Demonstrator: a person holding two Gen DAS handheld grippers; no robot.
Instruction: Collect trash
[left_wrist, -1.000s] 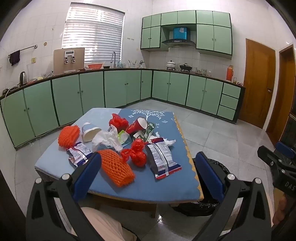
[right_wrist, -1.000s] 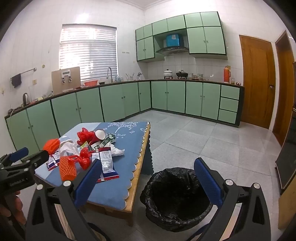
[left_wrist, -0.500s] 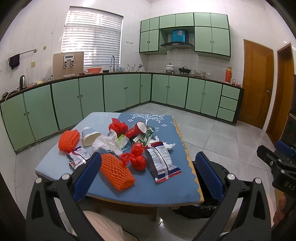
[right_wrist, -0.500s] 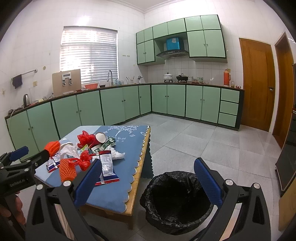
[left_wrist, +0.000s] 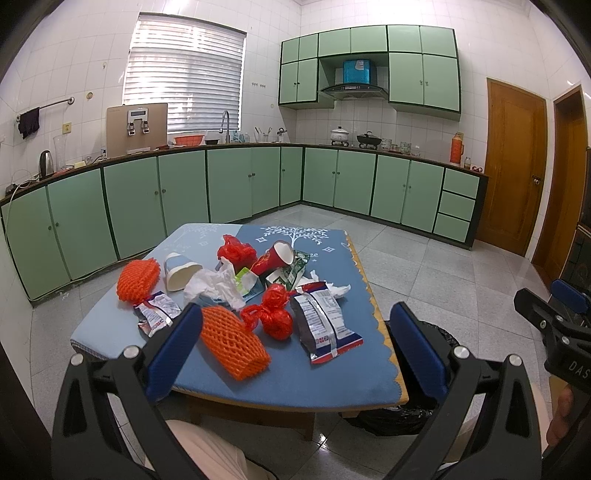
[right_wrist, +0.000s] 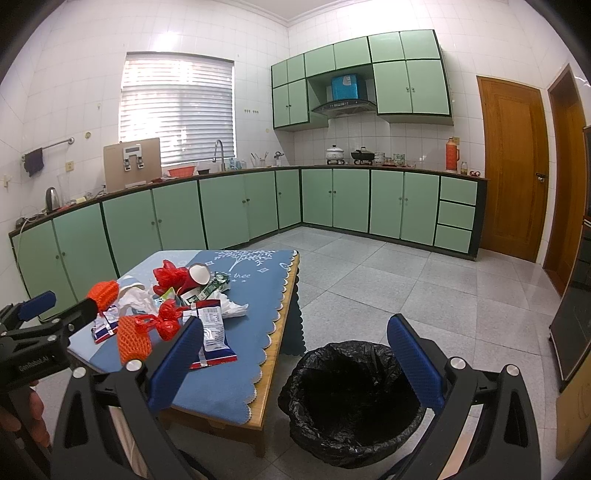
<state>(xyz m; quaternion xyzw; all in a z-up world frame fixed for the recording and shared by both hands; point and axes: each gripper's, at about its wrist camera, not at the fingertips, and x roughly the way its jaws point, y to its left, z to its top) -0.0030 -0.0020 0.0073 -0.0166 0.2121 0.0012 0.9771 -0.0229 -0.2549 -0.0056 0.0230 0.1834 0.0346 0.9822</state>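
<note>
A heap of trash is seen on the low worktop (left_wrist: 332, 376), which is covered by a blue cloth. Nearest the front edge an orange foam net (left_wrist: 232, 345) is laid, with a red plastic bundle (left_wrist: 271, 315) just beside it and a flattened snack wrapper (left_wrist: 323, 326) to the right of that. Farther back, crumpled white tissue (left_wrist: 216, 288), a tipped pale cup (left_wrist: 179, 269), a second orange net (left_wrist: 138, 280), a small wrapper (left_wrist: 155, 317), a red paper cup (left_wrist: 275, 256) on its side and another red bag (left_wrist: 236, 253) are gathered. A bin lined with a black bag (right_wrist: 351, 398) is stood on the floor just beside the worktop's right edge. The left gripper (left_wrist: 295, 354) is held wide open before the heap, with nothing between its fingers. The right gripper (right_wrist: 295, 363) is likewise spread wide and empty, above the bin.
</note>
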